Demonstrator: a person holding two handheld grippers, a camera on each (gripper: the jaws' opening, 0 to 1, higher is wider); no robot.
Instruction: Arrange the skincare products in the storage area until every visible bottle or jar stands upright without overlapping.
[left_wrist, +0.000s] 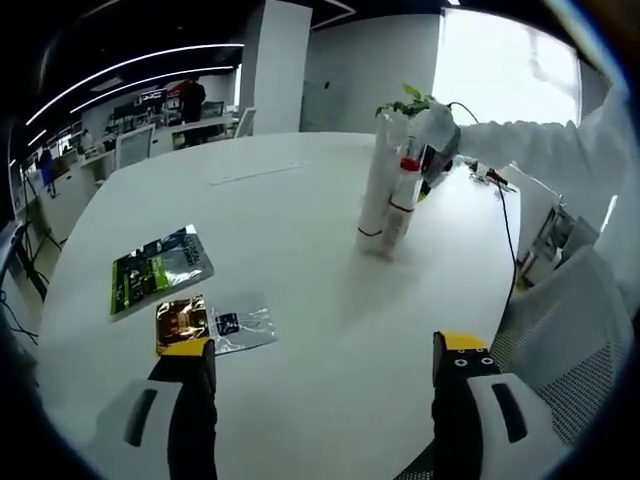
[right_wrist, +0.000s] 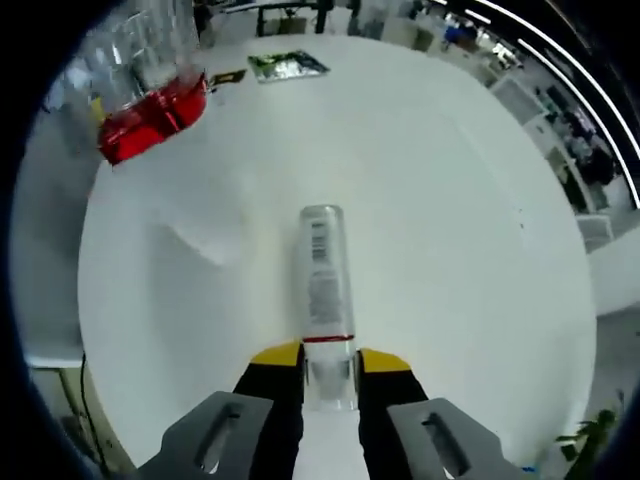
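Two products stand close together on the white table (left_wrist: 300, 300): a tall white tube (left_wrist: 378, 185) with a red band low down, and beside it a shorter white bottle (left_wrist: 400, 205) with a red top. My right gripper (left_wrist: 436, 150), held from a white sleeve, is at that shorter bottle's top. In the right gripper view my right gripper (right_wrist: 328, 355) is shut on a white bottle (right_wrist: 323, 280) with a barcode and a thin red ring by the jaws. A clear container with a red part (right_wrist: 150, 110) looms at upper left. My left gripper (left_wrist: 325, 370) is open above bare table.
A green sachet (left_wrist: 160, 268), a gold sachet (left_wrist: 182, 322) and a clear sachet (left_wrist: 240, 328) lie flat left of my left gripper. A plant (left_wrist: 410, 100) and cables (left_wrist: 490, 175) are beyond the bottles. A chair (left_wrist: 570, 310) stands at the table's right edge.
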